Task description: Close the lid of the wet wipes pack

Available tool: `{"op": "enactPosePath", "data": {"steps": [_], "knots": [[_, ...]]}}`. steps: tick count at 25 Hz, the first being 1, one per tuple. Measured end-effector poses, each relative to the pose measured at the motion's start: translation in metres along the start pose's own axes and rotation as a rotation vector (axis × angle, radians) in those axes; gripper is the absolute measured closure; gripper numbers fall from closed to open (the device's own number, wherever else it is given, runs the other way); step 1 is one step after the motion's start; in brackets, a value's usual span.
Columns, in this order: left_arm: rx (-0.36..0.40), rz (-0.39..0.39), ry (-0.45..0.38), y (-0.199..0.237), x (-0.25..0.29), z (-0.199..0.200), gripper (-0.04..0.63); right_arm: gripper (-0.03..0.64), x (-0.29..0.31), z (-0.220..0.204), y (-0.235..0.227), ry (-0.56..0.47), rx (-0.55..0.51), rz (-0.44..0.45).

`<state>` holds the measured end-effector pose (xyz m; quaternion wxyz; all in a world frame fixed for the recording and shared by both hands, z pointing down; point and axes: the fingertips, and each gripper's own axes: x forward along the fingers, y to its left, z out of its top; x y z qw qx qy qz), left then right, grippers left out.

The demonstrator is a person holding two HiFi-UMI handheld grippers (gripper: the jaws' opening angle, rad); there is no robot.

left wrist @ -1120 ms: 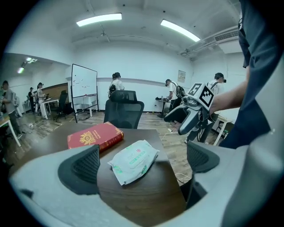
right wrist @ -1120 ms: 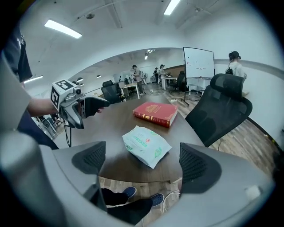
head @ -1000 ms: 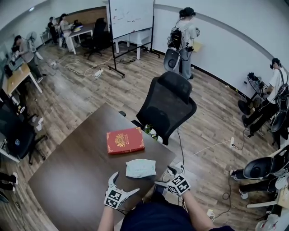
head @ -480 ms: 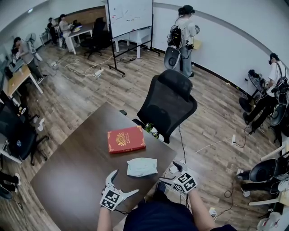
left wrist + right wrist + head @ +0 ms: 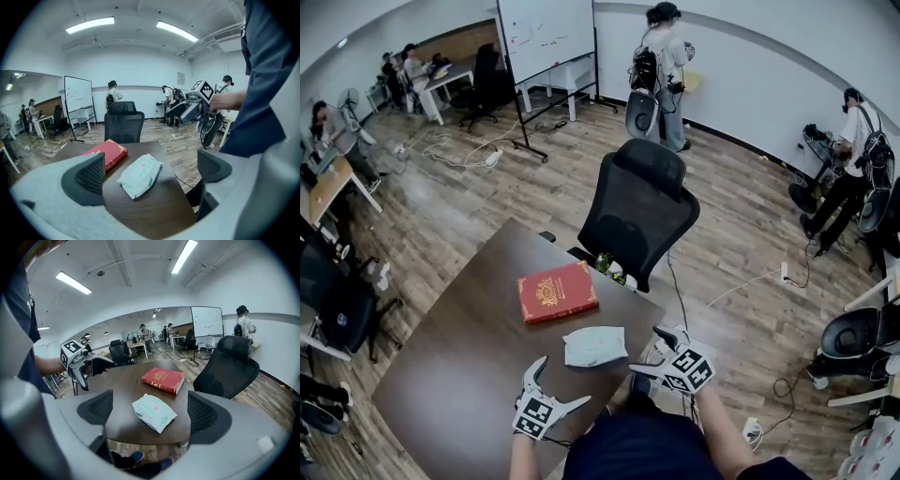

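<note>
Pack (image 5: 594, 346): soft flat pouch, pale mint-white, green print and small red round mark on top face (print too small to read). Lies flat on dark table (image 5: 459, 366), near edge on person's side, slightly askew, just beside red book (image 5: 557, 292), not touching. Lid raised or flat: cannot tell.
</note>
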<state>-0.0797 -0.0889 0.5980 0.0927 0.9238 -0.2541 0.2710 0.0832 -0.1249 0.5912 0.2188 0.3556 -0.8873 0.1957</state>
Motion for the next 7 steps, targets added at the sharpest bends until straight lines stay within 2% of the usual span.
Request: {"op": "enactPosePath", "data": {"steps": [7], "knots": [[0.010,-0.022,0.020,-0.0014,0.0104,0.0004,-0.005,0.107,0.0061,-0.0108,-0.0010,0.030,0.003,0.010]]}}
